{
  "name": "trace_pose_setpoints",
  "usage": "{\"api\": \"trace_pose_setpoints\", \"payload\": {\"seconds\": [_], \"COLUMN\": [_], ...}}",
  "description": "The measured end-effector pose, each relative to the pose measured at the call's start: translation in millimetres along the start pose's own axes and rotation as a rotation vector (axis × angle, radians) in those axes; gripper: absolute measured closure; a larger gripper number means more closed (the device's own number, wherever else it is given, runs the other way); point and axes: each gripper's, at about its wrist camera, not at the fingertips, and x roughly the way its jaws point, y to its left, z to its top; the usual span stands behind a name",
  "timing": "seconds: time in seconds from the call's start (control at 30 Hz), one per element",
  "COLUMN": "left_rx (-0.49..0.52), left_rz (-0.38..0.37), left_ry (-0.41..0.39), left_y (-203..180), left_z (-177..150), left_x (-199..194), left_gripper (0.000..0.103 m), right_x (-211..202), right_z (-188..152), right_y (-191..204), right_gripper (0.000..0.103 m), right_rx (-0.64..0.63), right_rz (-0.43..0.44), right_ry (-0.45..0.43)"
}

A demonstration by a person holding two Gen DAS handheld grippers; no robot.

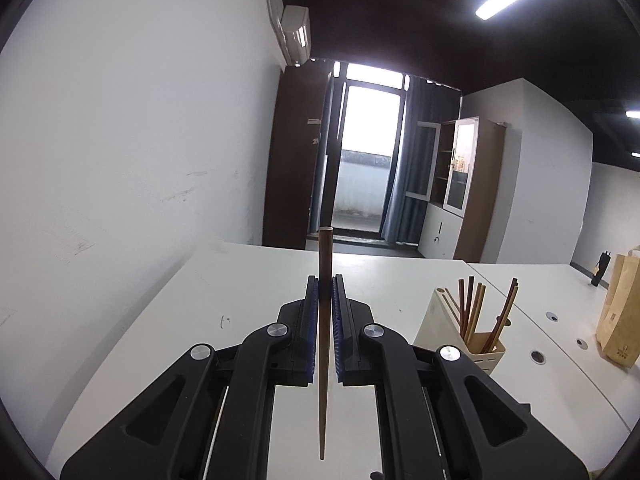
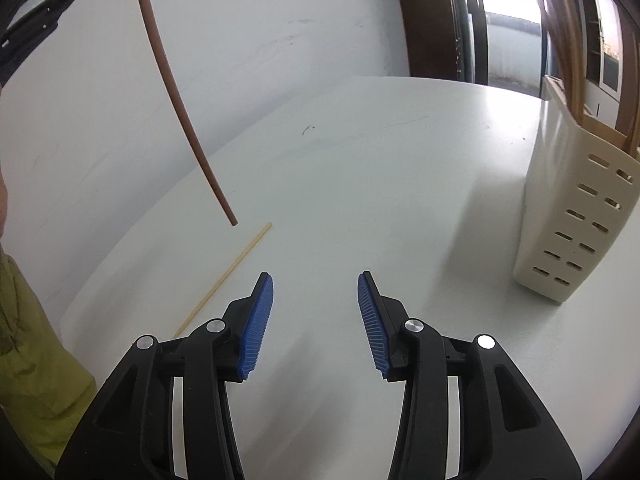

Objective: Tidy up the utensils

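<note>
Tools differ: your left tool (image 1: 325, 280) clamps a dark chopstick (image 1: 324, 320); your right tool (image 2: 316, 280) gapes empty, pale chopstick (image 2: 236, 264) at ten o'clock.

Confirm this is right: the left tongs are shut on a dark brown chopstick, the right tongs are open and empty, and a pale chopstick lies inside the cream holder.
One detail is wrong. The pale chopstick lies flat on the white table, not inside the cream holder; the right wrist view shows it. The left tongs are shut on the dark brown chopstick, and the right tongs are open and empty.

Empty right tongs (image 2: 316, 280) gape over white table (image 2: 360, 168) beside pale chopstick (image 2: 228, 276).
</note>
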Motion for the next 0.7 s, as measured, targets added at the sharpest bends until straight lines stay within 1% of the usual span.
{"api": "trace_pose_setpoints", "payload": {"seconds": [0.2,0.4,0.47,0.6,0.63,0.7], "left_rx": [-0.012,-0.046,-0.04,-0.05,-0.052,-0.057], "left_rz": [0.025,0.049,0.067,0.071,0.074,0.081], "left_ry": [-0.031,-0.049,-0.06,-0.071,-0.075,-0.078], "left_y": [21.7,46.5,51.8,60.6,62.9,66.4], "left_z": [8.1,16.4,18.7,22.5,22.5,23.5], "left_x": [-8.3,-9.8,-11.3,-14.0,-14.9,-16.1], "left_gripper": [0.097,0.097,0.097,0.097,0.097,0.097], "right_x": [28.3,55.8,65.0,85.7,92.9,103.4], "right_z": [6.9,11.8,13.9,19.2,22.0,26.0], "right_y": [27.9,46.5,53.9,61.1,52.3,56.6], "right_gripper": [0.059,0.059,0.059,0.059,0.059,0.059], "right_rx": [0.015,0.044,0.05,0.062,0.069,0.079], "right_rz": [0.034,0.047,0.045,0.036,0.037,0.036], "right_ry": [0.06,0.119,0.134,0.165,0.176,0.193]}}
